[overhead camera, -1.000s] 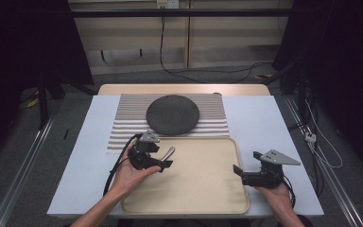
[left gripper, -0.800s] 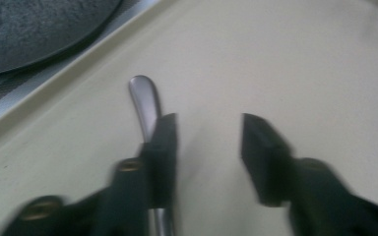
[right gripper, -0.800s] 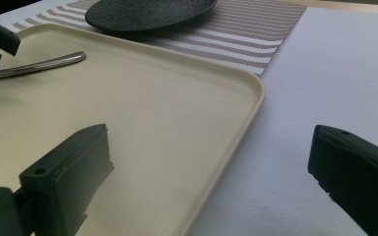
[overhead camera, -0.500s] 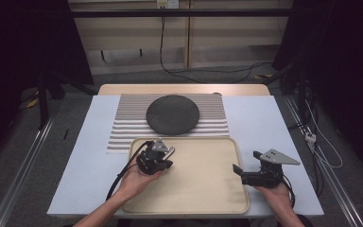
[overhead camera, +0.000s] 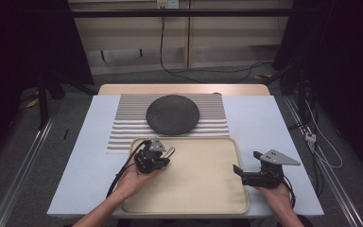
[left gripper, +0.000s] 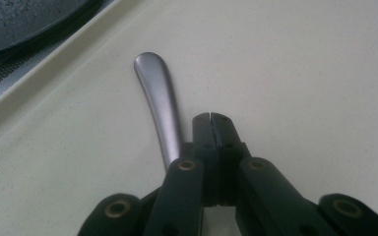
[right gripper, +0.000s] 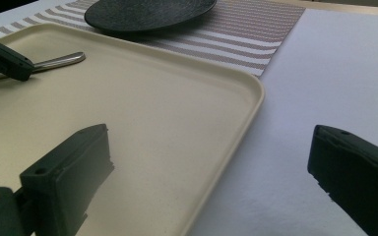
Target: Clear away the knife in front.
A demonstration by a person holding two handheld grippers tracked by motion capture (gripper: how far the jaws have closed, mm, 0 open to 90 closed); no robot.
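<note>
A cream tray (overhead camera: pixel 203 189) lies at the table's near middle. A metal utensil handle (left gripper: pixel 160 98) lies on its far left part, also seen as the handle (right gripper: pixel 59 61) from the right gripper view. My left gripper (left gripper: pixel 210 118) is low over the tray there (overhead camera: pixel 163 158), jaws pressed together. The handle runs along the outside of the left jaw, not between the tips. The utensil's other end is hidden under the gripper. My right gripper (overhead camera: pixel 236 170) stands open at the tray's right edge (right gripper: pixel 211 162), nothing between its jaws.
A dark round plate (overhead camera: pixel 172 114) sits on a striped placemat (overhead camera: pixel 123 132) just beyond the tray. The white table surface (overhead camera: pixel 274 127) stretches to the right of the tray.
My left gripper has come down and slightly right onto the tray, and the utensil handle now lies low on the tray. The right gripper has stayed where it was.
</note>
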